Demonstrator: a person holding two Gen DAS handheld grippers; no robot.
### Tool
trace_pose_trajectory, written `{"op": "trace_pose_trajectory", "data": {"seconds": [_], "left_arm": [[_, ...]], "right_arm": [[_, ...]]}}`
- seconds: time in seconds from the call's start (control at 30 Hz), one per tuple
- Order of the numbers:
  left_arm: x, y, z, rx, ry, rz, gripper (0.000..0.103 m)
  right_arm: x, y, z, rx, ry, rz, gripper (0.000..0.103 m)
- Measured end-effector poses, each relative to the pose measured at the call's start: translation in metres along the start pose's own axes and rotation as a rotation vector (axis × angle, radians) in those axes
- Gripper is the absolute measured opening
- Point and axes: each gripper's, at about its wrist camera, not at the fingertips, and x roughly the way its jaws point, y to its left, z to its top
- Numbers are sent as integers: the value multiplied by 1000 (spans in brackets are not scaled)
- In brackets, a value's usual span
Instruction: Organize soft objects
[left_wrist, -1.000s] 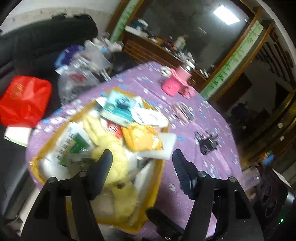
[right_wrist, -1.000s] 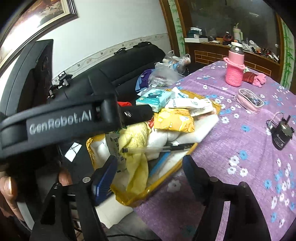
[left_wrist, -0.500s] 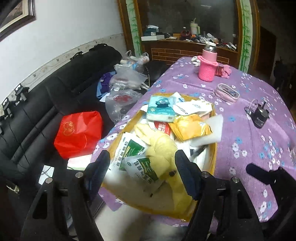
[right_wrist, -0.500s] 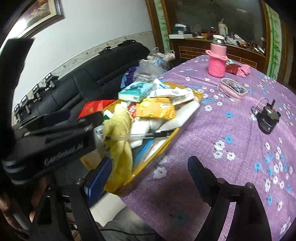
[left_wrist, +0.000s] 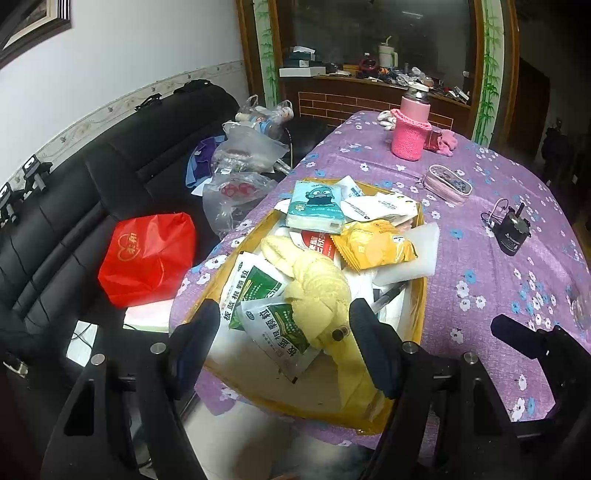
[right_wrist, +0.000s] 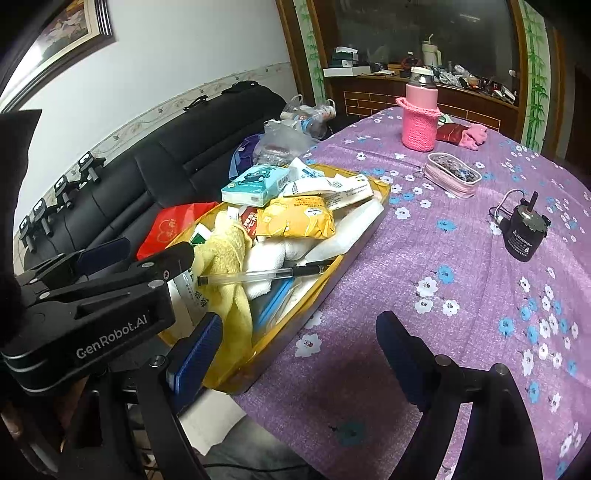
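Observation:
A yellow tray (left_wrist: 422, 306) (right_wrist: 384, 197) on the purple flowered table holds a pile: a yellow cloth (left_wrist: 321, 291) (right_wrist: 231, 243), green-and-white sachets (left_wrist: 258, 288), a teal tissue pack (left_wrist: 316, 206) (right_wrist: 255, 184), an orange snack bag (left_wrist: 375, 245) (right_wrist: 297, 219), white towels (right_wrist: 269, 254) and a pen (right_wrist: 266, 275). My left gripper (left_wrist: 280, 347) is open and empty, its jaws either side of the yellow cloth, just short of it. My right gripper (right_wrist: 295, 354) is open and empty over the tray's near corner; the left gripper's body (right_wrist: 103, 295) shows at its left.
On the table stand a pink bottle in a knitted sleeve (left_wrist: 412, 125) (right_wrist: 421, 110), a pink pencil case (left_wrist: 447, 182) (right_wrist: 452, 171) and a small black motor (left_wrist: 511, 232) (right_wrist: 526, 230). A black sofa (left_wrist: 74, 206) carries a red bag (left_wrist: 147, 251) and plastic bags (left_wrist: 247, 147).
The left wrist view has swung upright and pulled back from the tray, with the yellow cloth now between the jaws. The right gripper has shifted right. Both jaws stay open.

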Motion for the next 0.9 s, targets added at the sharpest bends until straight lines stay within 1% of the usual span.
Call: {"op": "trace_pose_trajectory", "data": {"seconds": [0.13, 0.47, 0.9], "left_arm": [[3, 2, -1, -10, 4, 0, 72], [4, 4, -3, -12, -2, 0, 72], [8, 6, -3, -20, 12, 1, 72]], "right_arm": [[0, 1, 1, -11, -6, -19, 86], [0, 1, 1, -16, -3, -14, 86], [3, -1, 2, -18, 3, -11, 86]]}}
